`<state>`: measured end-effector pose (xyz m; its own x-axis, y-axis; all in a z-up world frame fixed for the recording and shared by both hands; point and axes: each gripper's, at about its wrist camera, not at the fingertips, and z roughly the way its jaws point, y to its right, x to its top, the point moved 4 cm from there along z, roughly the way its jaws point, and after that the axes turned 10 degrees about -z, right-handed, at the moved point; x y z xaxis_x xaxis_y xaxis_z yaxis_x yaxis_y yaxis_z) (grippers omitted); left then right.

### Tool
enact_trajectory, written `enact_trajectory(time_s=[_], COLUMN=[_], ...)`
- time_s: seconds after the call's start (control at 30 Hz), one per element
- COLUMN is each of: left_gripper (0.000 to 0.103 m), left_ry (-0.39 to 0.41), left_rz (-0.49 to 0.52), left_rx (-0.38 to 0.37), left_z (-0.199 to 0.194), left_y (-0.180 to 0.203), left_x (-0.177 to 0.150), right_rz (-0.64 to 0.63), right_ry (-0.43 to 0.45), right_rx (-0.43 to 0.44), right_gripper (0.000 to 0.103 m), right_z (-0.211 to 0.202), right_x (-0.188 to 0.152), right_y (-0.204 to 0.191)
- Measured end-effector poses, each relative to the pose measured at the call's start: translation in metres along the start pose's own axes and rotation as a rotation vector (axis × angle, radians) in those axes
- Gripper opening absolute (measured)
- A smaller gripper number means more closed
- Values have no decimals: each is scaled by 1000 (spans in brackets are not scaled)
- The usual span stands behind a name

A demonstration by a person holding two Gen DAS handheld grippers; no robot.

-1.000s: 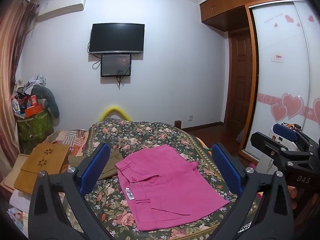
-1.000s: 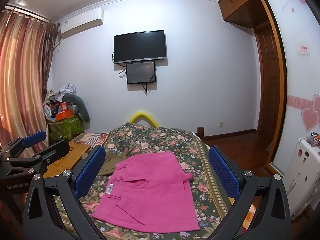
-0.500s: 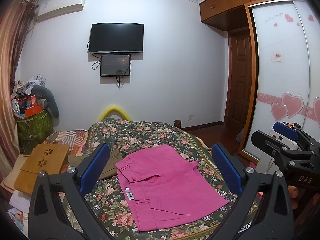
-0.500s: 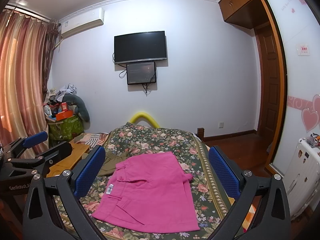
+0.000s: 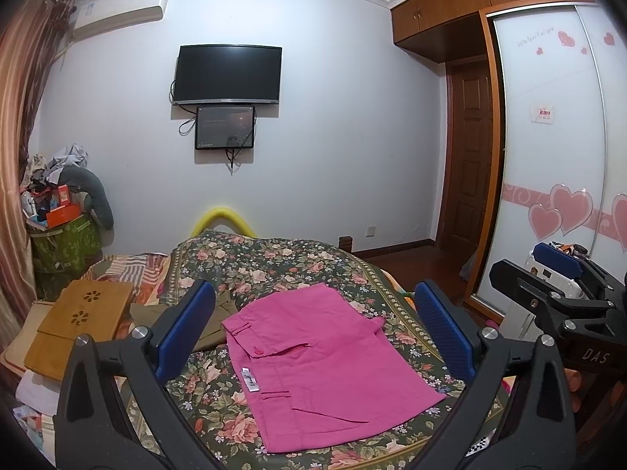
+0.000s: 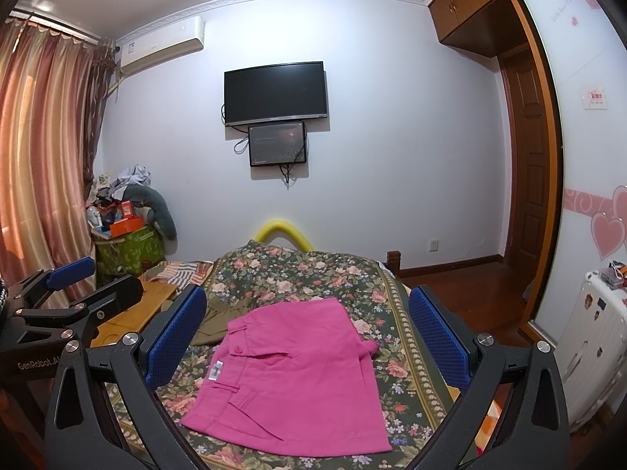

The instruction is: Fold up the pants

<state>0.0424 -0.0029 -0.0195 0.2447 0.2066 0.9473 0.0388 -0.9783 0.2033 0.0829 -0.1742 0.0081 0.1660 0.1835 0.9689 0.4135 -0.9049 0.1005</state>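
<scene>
The pink pants (image 5: 329,356) lie folded flat on the floral bedspread (image 5: 274,266), a white label at their left edge. They also show in the right wrist view (image 6: 294,368). My left gripper (image 5: 313,329) is open and empty, held above and short of the pants. My right gripper (image 6: 305,337) is open and empty, likewise above them. The right gripper shows at the right edge of the left wrist view (image 5: 556,286), and the left gripper at the left edge of the right wrist view (image 6: 70,293).
An olive garment (image 5: 211,313) lies left of the pants. A wooden lap tray (image 5: 78,325) sits at the bed's left side. A cluttered green bin (image 5: 62,243) stands by the curtain. A white suitcase (image 6: 591,348) and a sliding wardrobe (image 5: 556,149) are on the right.
Both grippers have stayed open and nearly still; the views have shifted only slightly. The pants have not moved.
</scene>
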Motion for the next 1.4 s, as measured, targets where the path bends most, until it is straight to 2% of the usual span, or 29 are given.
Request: enact_trajectory(time_s=[0.93,1.4], left_gripper=[103,103], left_ry=[-4,-28], left_rz=[-13,-38], left_rx=[0,22], left_z=[1,16], left_y=[-2,-10], left_x=[2,-2], right_rz=[-7,-9], right_ry=[3,-15], right_rx=[7,4], right_gripper=[103,103], right_z=[2,12], right_x=[4,-3], right_y=[-5,-5])
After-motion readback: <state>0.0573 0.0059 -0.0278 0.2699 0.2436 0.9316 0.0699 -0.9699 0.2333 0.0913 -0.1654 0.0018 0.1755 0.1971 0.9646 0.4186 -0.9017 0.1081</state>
